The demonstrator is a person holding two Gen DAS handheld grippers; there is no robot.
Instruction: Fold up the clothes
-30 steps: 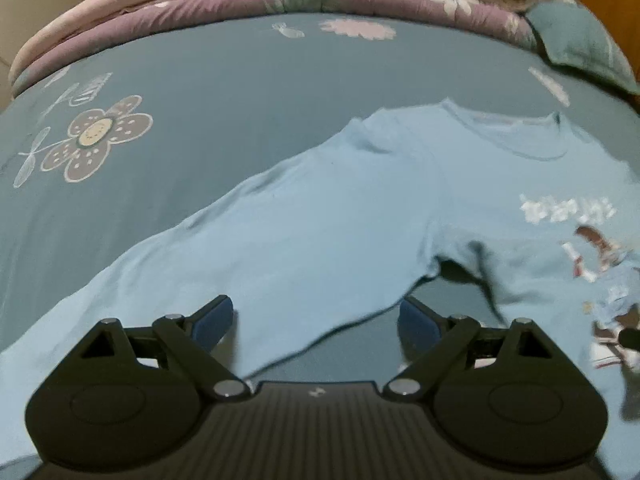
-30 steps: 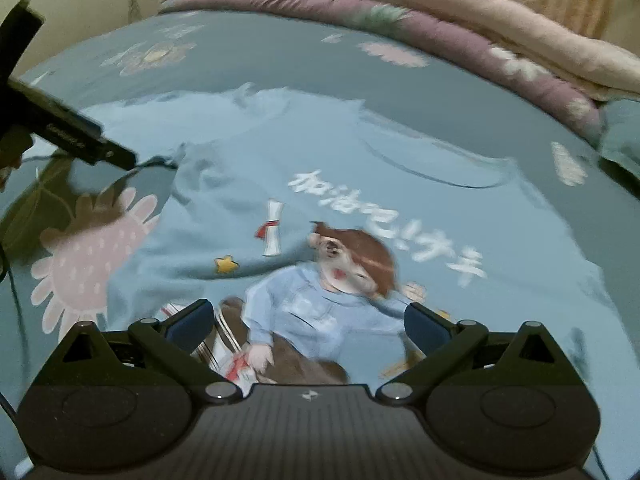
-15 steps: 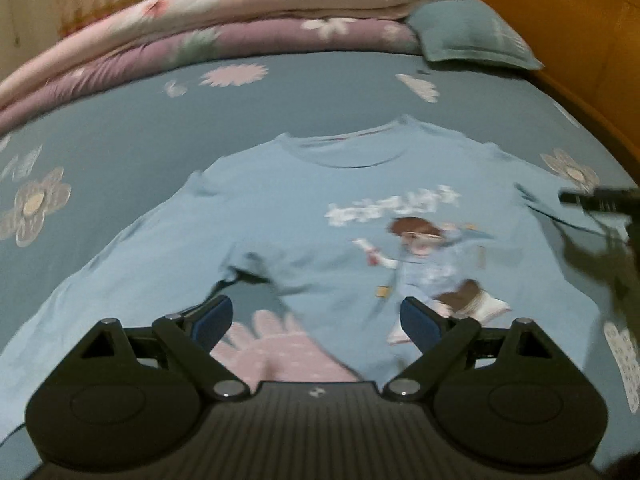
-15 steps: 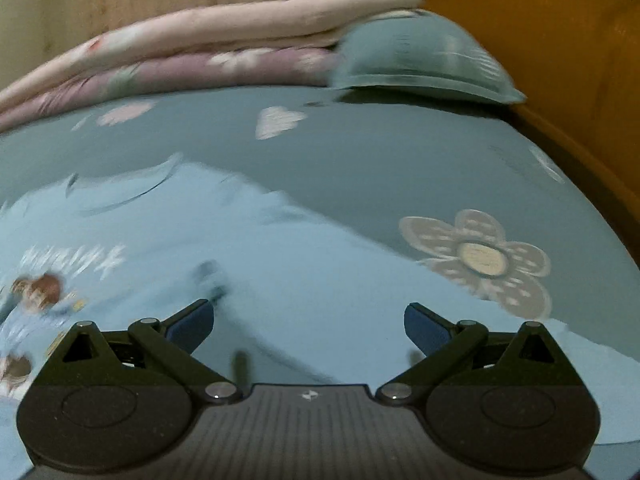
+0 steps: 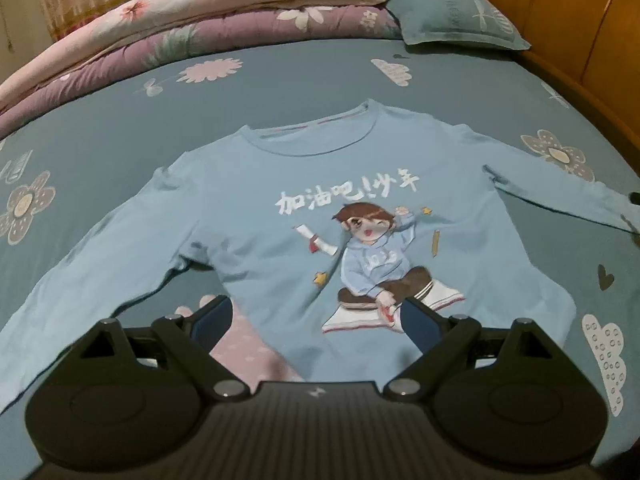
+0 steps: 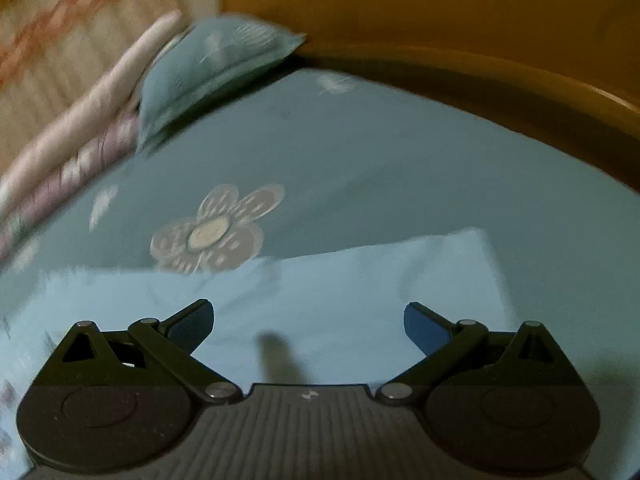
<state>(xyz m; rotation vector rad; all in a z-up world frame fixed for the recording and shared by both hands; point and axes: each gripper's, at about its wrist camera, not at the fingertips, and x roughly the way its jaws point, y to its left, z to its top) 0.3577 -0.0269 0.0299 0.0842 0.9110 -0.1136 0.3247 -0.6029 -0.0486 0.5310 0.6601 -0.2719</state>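
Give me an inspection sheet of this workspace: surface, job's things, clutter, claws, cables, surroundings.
Surface: bed sheet, teal with flower prints.
Job's things: light blue shirt lies flat, print up, both sleeves spread out; right sleeve ends ahead of the right claw.
Clutter: pillow and folded quilts at the far edge.
Claws: left claw open over the shirt hem; right claw open over the sleeve.
Cables: nothing seen.
Surroundings: wooden bed frame on the right side.
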